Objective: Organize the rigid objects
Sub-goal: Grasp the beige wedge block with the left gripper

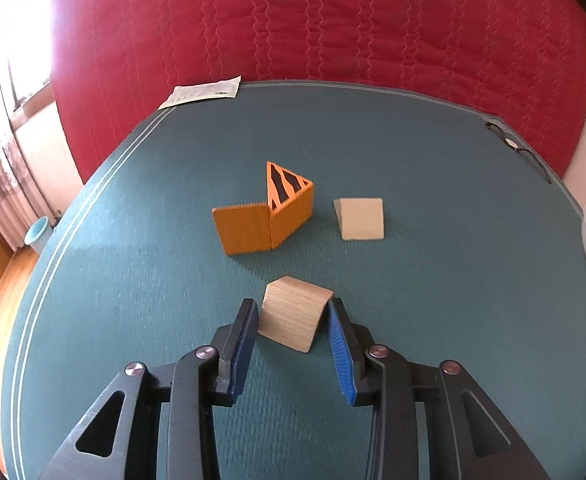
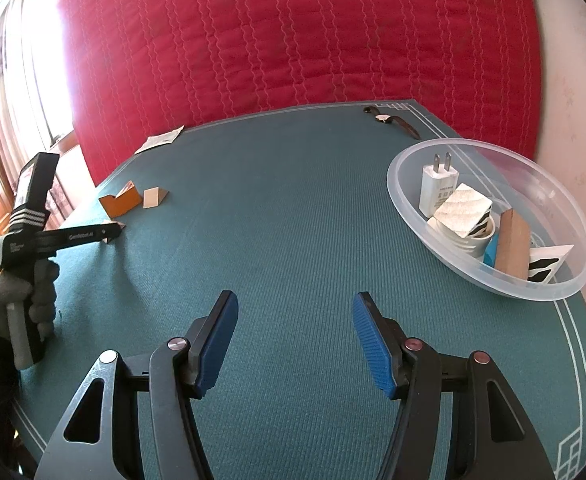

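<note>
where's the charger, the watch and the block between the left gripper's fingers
charger [image 2: 437, 192]: right wrist view, on its white body.
watch [image 2: 382, 118]: right wrist view, on its dial.
block [image 1: 295, 316]: left wrist view, on its sloped wooden face.

Left tool [image 1: 293, 312]: matte black linkage arms with triangular cut-outs, round silver-pink pivot screws at each joint, fingers [image 1: 239, 354] faced with ribbed blue pads. Right tool [image 2: 295, 316]: same build, black arms, blue ribbed pads, metallic pivot screws, one triangular cut-out per outer arm. At the left edge of the right wrist view the left tool shows side-on: black body with white stripes, small white lettering along the finger, grey handle with a black band. The hand [image 2: 17, 292] on it wears a grey knit glove; dark sleeve below.
</note>
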`<action>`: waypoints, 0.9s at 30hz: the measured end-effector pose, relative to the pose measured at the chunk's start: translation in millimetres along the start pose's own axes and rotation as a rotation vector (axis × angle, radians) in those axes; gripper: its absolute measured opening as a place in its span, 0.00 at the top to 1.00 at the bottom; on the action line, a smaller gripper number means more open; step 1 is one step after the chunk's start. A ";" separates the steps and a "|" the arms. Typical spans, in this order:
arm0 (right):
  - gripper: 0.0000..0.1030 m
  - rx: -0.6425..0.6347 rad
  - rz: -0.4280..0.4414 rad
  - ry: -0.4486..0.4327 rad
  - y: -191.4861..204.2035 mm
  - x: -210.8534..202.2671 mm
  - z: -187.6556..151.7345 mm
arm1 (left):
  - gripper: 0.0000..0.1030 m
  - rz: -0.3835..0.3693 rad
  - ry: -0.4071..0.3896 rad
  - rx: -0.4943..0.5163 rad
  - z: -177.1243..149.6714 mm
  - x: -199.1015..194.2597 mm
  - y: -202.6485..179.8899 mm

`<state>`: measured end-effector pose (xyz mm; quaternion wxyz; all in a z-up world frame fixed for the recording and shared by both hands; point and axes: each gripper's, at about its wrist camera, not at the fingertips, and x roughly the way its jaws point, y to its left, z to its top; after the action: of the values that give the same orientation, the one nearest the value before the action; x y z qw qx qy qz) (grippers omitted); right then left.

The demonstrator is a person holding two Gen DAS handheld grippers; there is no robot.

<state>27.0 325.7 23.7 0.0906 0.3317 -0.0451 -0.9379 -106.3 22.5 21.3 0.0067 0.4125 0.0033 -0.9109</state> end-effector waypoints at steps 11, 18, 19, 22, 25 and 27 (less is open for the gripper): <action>0.41 0.002 -0.016 0.002 0.5 -0.4 -0.6 | 0.64 0.010 -0.020 -0.009 -16.4 -18.8 11.0; 0.41 0.014 -0.037 0.035 -0.3 6.6 -0.4 | 0.64 0.025 -0.038 -0.003 -21.2 -27.5 25.1; 0.41 0.017 -0.039 0.042 -0.1 8.1 -0.1 | 0.64 0.028 -0.041 0.001 -22.0 -28.3 26.5; 0.41 0.032 -0.019 0.075 2.0 13.6 2.0 | 0.64 0.030 -0.046 0.011 -24.5 -30.5 31.4; 0.41 0.033 0.015 0.105 10.9 20.4 8.8 | 0.64 0.019 -0.048 0.013 -27.0 -31.8 36.1; 0.41 0.020 0.043 0.121 21.4 25.8 16.9 | 0.64 0.010 -0.053 0.011 -27.2 -32.8 38.9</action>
<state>-0.3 300.0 24.1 0.1102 0.3878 -0.0559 -0.9134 -63.7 -15.8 28.0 0.0090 0.3881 -0.0041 -0.9215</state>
